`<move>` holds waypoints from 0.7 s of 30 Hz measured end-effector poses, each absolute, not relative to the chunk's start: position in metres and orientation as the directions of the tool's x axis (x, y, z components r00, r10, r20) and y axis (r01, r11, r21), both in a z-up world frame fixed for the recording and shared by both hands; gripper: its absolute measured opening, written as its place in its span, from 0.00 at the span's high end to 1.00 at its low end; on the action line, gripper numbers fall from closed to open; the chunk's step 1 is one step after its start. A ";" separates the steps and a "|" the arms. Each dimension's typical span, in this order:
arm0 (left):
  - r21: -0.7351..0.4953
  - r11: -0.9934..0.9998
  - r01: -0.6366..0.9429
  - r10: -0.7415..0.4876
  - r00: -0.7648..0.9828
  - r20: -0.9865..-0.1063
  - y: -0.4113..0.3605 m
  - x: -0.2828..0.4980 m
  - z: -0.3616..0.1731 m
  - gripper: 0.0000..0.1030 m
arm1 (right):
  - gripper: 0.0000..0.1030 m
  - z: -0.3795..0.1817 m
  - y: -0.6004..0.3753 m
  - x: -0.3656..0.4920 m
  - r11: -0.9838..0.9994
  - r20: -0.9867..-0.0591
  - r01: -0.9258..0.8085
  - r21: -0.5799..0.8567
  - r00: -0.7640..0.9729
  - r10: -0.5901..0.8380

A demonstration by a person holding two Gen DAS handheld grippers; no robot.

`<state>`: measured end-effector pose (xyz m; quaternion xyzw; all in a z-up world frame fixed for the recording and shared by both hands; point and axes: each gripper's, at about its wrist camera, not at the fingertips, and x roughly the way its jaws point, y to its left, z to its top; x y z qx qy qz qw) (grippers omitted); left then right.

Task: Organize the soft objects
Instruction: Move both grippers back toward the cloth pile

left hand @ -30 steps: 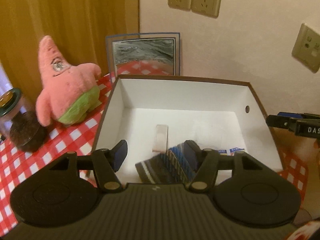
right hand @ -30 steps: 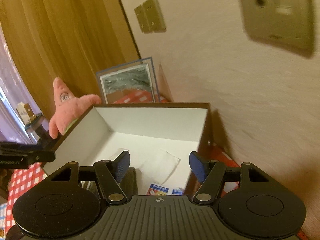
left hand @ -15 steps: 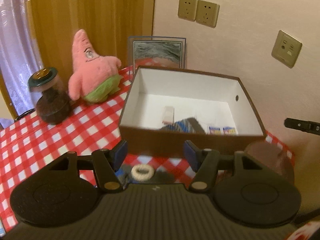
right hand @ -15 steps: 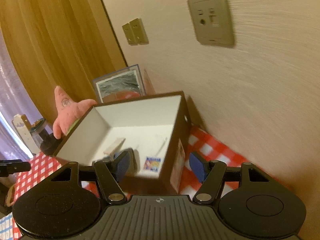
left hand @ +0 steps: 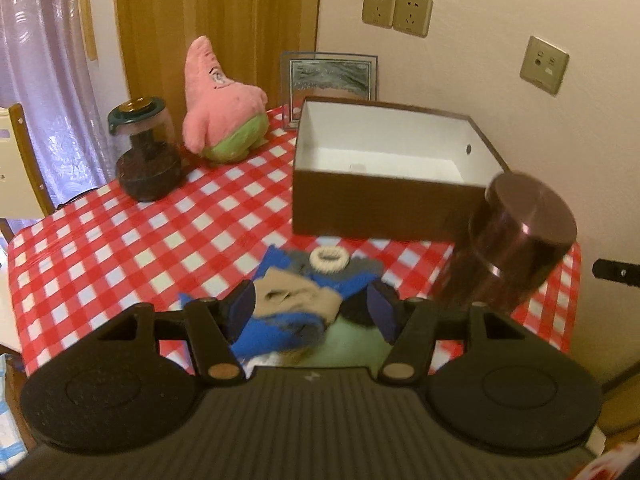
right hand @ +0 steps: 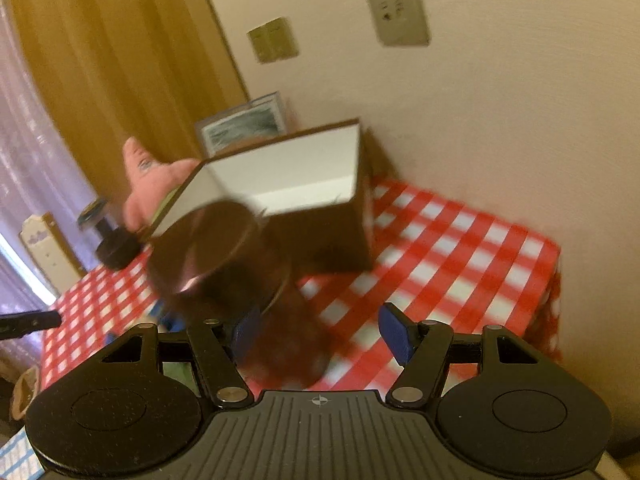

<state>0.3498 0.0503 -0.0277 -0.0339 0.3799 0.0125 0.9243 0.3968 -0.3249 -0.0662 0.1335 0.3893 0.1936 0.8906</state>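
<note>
Red-and-white checked cloth (left hand: 120, 248) covers the bench, which stands against a cream wall with sockets (left hand: 396, 12) and a wooden door (left hand: 216, 20).

Near the bench's front edge lies a heap of soft things (left hand: 304, 300): blue and tan cloth bunched together, with a grey piece behind it and a cream hair tie (left hand: 330, 259) resting on top. The heap sits just in front of the brown box (left hand: 360, 204), whose white inside shows a small pale item near the front wall; the rest of the box floor is hidden. A brown cylindrical jar (left hand: 516, 240) stands at the box's right front corner, blurred in both views.

The left tool (left hand: 310, 306) hovers over the heap with its blue pads spread wide, released and gripping nothing; whether the pads touch the cloth cannot be told. The right tool (right hand: 320, 330) is also released, its pads spread with the jar's lower part (right hand: 280, 328) showing between them but not pressed.

Farther back, a pink starfish plush (left hand: 220, 108) sits left of the box, a dark-lidded glass jar (left hand: 146, 152) stands to its left, and a framed picture (left hand: 330, 76) leans against the wall behind the box. A lilac curtain (left hand: 44, 60) hangs at far left.
</note>
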 end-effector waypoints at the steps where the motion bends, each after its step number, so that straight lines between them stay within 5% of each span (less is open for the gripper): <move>1: -0.052 0.998 -0.045 -0.005 0.710 -0.704 0.053 0.344 -0.029 0.43 | 0.36 -0.067 -0.317 0.385 0.885 -0.644 -0.251 0.393 0.611 0.459; 21: -0.025 0.999 -0.025 -0.002 0.673 -0.740 0.065 0.286 -0.060 0.49 | 0.36 -0.096 -0.186 0.318 0.788 -0.661 -0.480 0.384 0.453 0.598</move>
